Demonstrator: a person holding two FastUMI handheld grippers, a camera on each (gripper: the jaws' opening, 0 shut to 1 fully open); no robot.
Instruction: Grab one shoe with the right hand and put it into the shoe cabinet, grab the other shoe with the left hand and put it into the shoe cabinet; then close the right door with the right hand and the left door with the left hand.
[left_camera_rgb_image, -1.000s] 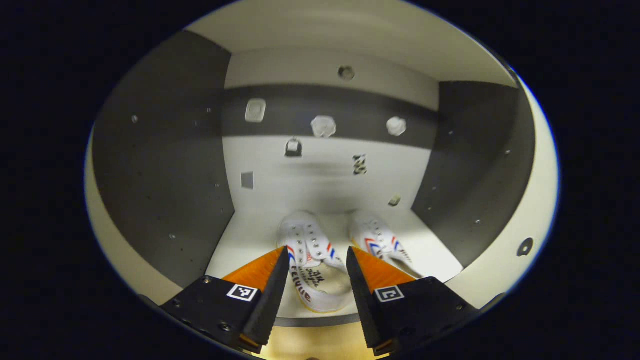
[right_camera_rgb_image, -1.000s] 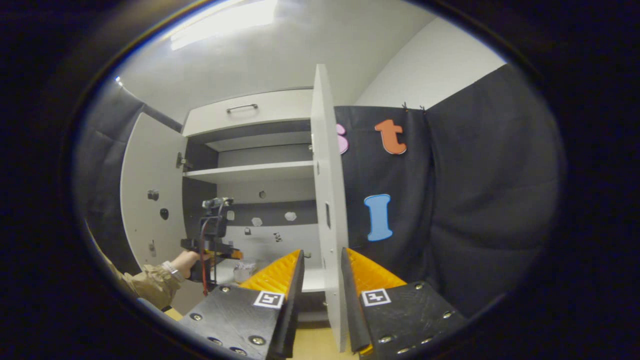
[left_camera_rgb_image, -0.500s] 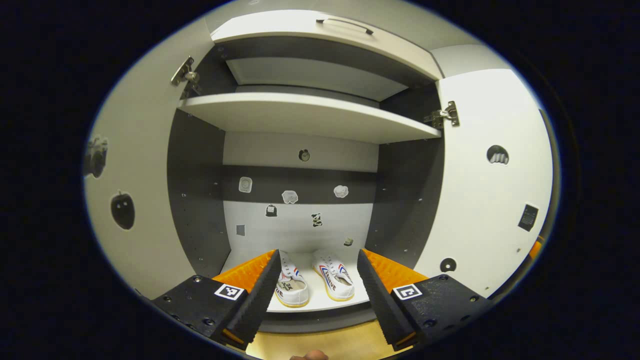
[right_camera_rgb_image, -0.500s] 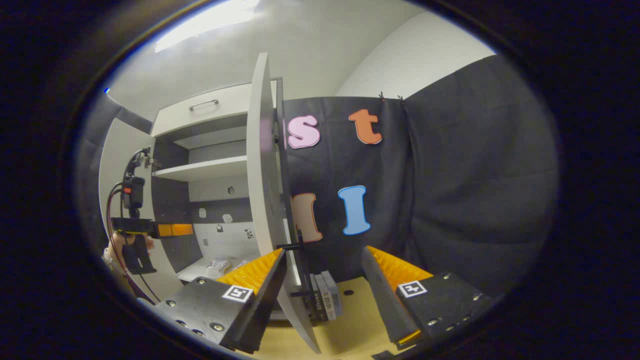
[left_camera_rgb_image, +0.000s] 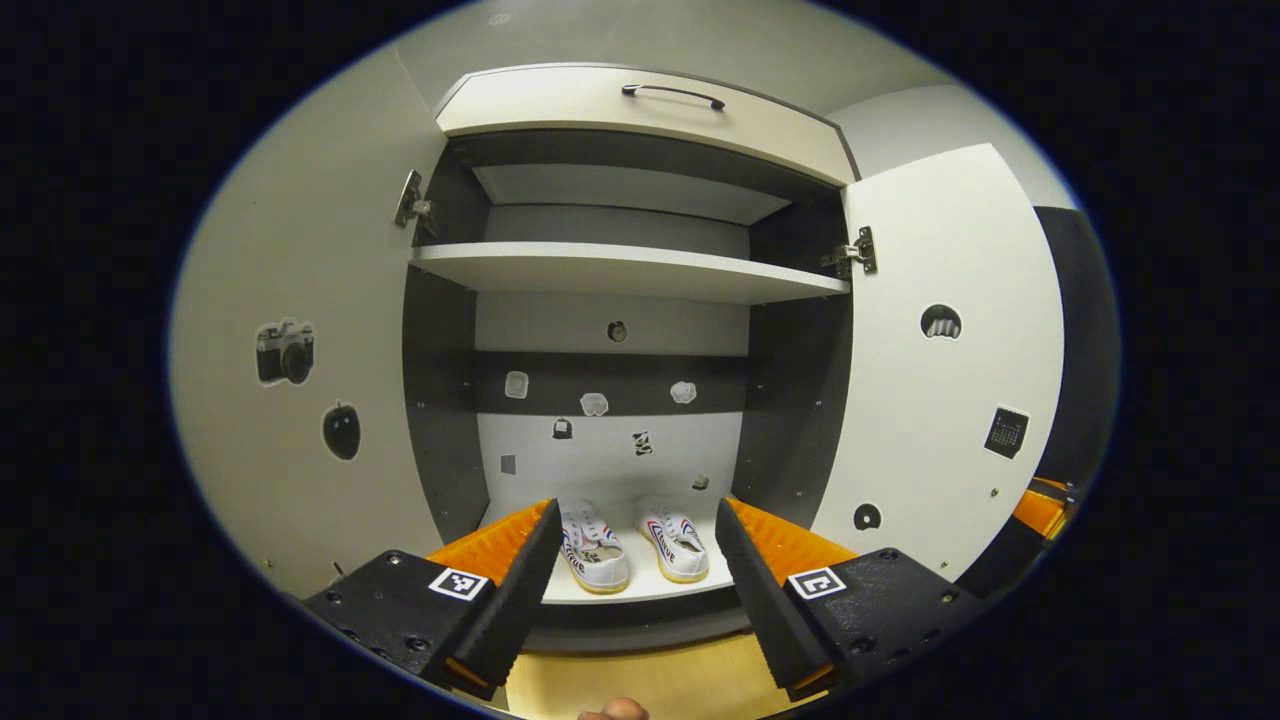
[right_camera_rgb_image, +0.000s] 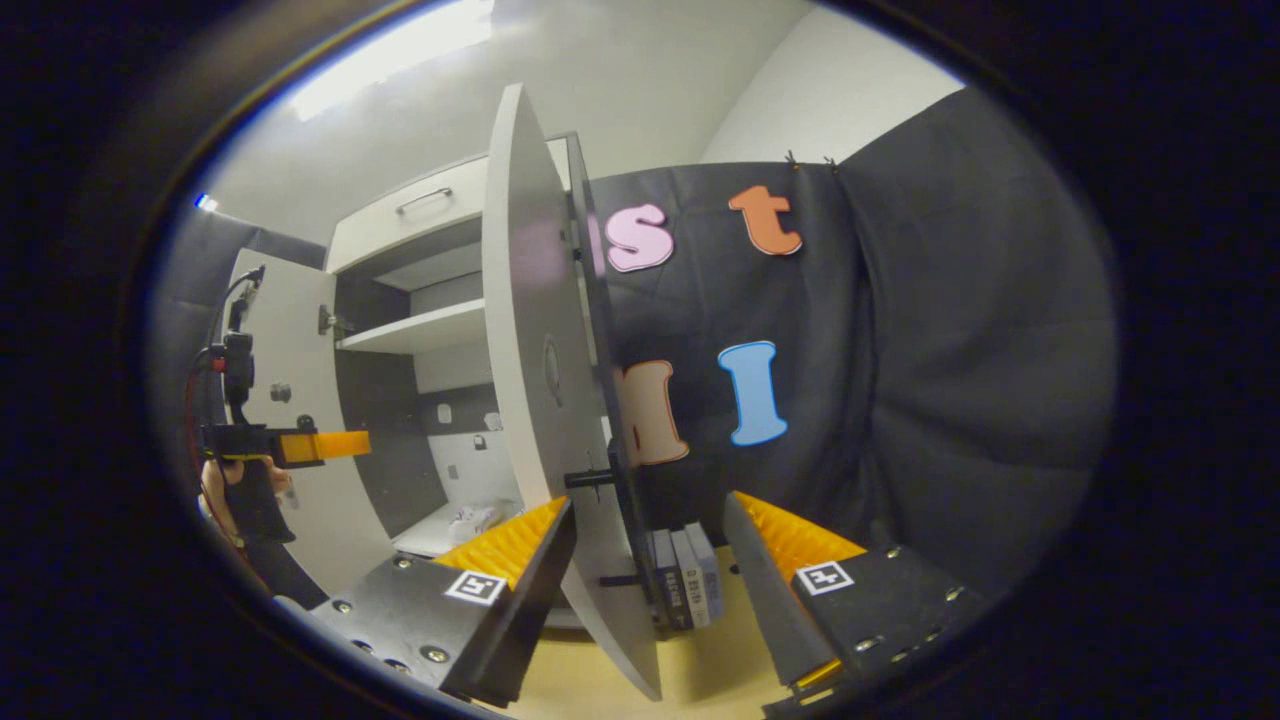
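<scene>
Inside the shoe cabinet (left_camera_rgb_image: 640, 100), both white sneakers (left_camera_rgb_image: 632, 545) sit on its bottom shelf (left_camera_rgb_image: 640, 590), so stowing looks done. Both doors remain open: the right door (right_camera_rgb_image: 545, 400) stands between the spread, empty fingers of the right gripper (right_camera_rgb_image: 648, 570), while the left gripper (left_camera_rgb_image: 632, 585), also spread and empty, faces the cabinet.

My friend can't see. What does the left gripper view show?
Two white shoes sit side by side on the bottom shelf of an open shoe cabinet. The left gripper is open in front of them, holding nothing. The left door and right door stand open, with small stickers on them.

Both white shoes (left_camera_rgb_image: 634, 548) in cabinet (left_camera_rgb_image: 640, 272), doors (left_camera_rgb_image: 950, 350) open.
</scene>
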